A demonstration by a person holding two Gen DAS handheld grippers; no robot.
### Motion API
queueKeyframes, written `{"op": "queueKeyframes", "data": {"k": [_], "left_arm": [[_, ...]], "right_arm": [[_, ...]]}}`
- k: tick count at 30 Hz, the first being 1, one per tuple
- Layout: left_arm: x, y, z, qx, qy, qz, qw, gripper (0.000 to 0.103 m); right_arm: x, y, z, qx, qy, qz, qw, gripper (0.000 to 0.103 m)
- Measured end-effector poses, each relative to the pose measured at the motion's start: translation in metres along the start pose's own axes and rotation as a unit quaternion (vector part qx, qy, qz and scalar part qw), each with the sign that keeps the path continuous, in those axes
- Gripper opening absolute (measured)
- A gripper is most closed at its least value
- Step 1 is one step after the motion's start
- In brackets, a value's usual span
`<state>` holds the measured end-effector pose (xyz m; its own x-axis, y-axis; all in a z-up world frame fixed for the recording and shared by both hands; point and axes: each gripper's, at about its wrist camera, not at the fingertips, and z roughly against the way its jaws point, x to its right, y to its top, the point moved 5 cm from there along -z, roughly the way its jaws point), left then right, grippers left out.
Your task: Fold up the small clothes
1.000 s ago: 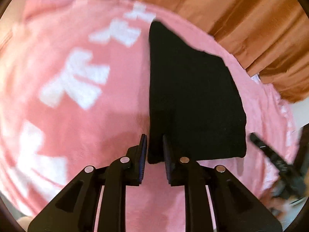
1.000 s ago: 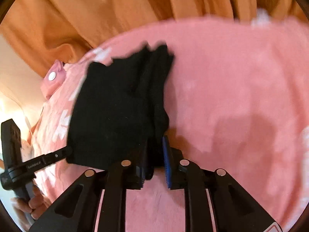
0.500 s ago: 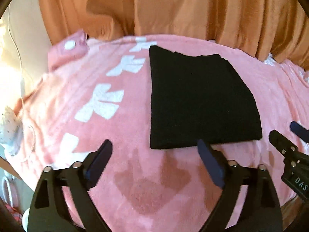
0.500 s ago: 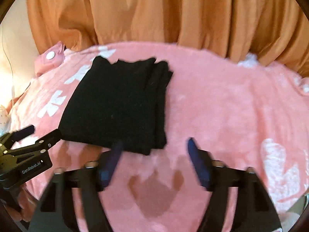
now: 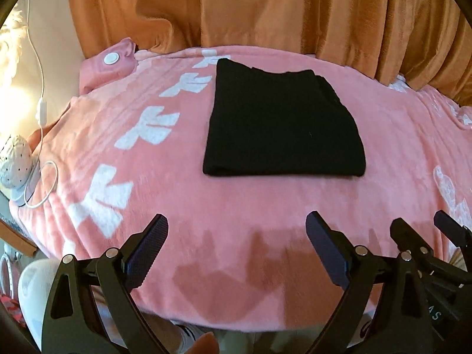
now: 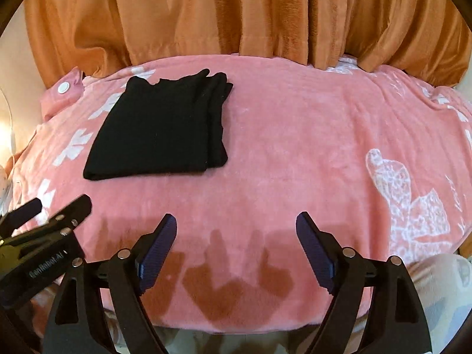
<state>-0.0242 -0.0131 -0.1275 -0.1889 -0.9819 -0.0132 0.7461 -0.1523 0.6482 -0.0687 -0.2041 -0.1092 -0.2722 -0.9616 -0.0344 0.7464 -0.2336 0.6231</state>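
Observation:
A black garment (image 5: 283,124) lies folded into a flat rectangle on the pink blanket (image 5: 265,206); it also shows in the right wrist view (image 6: 162,126), left of centre, with layered edges on its right side. My left gripper (image 5: 236,224) is open and empty, held back above the blanket's near edge, apart from the garment. My right gripper (image 6: 236,224) is open and empty, also back near the front edge. The right gripper shows at the lower right of the left wrist view (image 5: 424,244); the left gripper shows at the lower left of the right wrist view (image 6: 53,212).
An orange curtain (image 6: 236,14) hangs behind the blanket. A pink pillow with a white button (image 5: 110,59) sits at the back left. A white cable (image 5: 41,103) and a white dotted object (image 5: 14,159) lie off the left edge.
Both grippers let go of the black garment, opened wide and pulled back toward the front edge. The garment now lies flat and folded on the blanket.

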Motion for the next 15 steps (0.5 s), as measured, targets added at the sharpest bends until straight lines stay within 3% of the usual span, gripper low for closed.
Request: {"op": "queueKeyframes", "data": {"k": [15], "left_arm": [[0.0024,-0.0116,-0.0029,-0.036,0.024,0.005,0.9991,0.092]], "right_arm": [[-0.0033,-0.0111,0.0037,-0.02,0.006,0.006,1.0,0.082]]}}
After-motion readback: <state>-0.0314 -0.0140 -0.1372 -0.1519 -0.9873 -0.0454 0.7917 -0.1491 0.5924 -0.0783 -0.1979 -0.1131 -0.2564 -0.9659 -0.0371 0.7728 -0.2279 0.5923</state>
